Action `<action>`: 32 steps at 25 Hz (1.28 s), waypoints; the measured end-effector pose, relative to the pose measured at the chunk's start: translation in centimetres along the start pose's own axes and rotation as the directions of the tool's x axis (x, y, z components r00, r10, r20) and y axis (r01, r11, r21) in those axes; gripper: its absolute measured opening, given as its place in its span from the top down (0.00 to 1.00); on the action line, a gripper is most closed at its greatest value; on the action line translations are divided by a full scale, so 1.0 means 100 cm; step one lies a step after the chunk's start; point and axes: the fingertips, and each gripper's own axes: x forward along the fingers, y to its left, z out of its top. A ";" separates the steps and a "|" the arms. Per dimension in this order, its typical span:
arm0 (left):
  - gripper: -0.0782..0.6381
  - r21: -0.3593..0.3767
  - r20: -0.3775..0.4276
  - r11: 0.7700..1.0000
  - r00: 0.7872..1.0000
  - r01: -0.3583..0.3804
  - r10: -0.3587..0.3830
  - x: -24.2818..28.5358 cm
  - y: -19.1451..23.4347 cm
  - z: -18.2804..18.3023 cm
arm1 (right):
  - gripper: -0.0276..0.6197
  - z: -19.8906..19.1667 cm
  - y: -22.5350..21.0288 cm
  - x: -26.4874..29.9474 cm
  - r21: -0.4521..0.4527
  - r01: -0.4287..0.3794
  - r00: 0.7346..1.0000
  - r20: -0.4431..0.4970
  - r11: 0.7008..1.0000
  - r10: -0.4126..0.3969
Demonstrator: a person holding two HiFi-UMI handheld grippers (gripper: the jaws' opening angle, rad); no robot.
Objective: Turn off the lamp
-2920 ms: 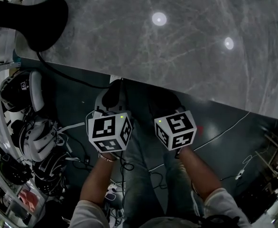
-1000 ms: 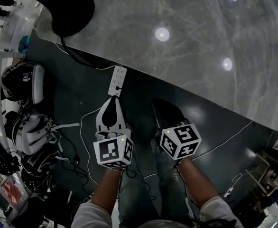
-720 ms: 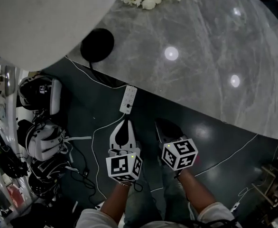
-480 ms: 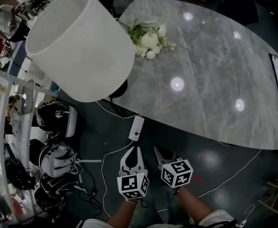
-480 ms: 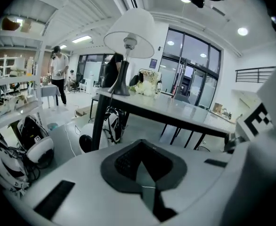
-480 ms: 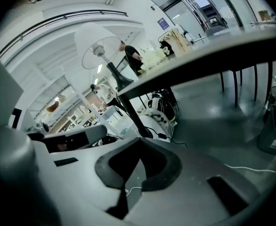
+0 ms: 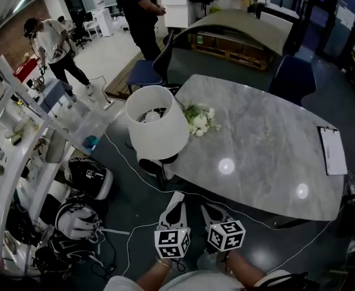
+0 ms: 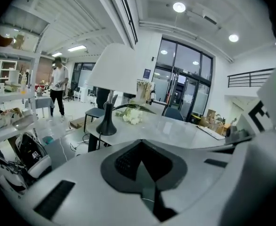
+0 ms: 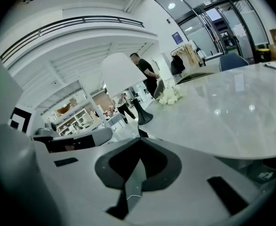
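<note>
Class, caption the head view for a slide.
Both shut, left gripper and right gripper face a grey marble table bearing a white-shaded lamp, white flowers and a clipboard.

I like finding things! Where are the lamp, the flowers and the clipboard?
lamp [image 7: 159, 137]: head view, on the side of its white shade.
flowers [image 7: 199, 122]: head view, on the white blossoms.
clipboard [image 7: 331, 151]: head view, on the middle of its sheet.
</note>
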 end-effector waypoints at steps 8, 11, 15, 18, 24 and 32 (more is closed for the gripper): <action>0.88 0.002 0.061 1.000 0.998 -0.011 0.011 -0.032 -0.022 0.056 | 0.96 0.064 0.010 -0.038 -0.036 0.004 0.997 0.083 0.999 -0.001; 0.88 0.013 0.099 1.000 0.995 -0.003 0.002 -0.037 -0.027 0.077 | 0.96 0.083 0.016 -0.048 -0.066 0.009 0.993 0.118 0.998 -0.001; 0.88 0.032 0.139 0.999 0.990 0.010 -0.014 -0.027 -0.027 0.110 | 0.96 0.118 0.021 -0.048 -0.112 0.025 0.986 0.168 0.993 -0.005; 0.88 0.042 0.128 0.999 0.991 0.026 -0.031 -0.020 -0.029 0.114 | 0.96 0.124 0.017 -0.045 -0.110 0.041 0.984 0.179 0.993 -0.021; 0.88 0.045 0.114 0.997 0.992 0.057 -0.062 -0.008 -0.034 0.114 | 0.96 0.123 0.014 -0.040 -0.110 0.058 0.985 0.167 0.992 -0.039; 0.88 0.005 0.110 0.998 0.992 0.056 -0.056 -0.006 -0.024 0.114 | 0.96 0.121 0.020 -0.039 -0.126 0.067 0.987 0.150 0.990 -0.048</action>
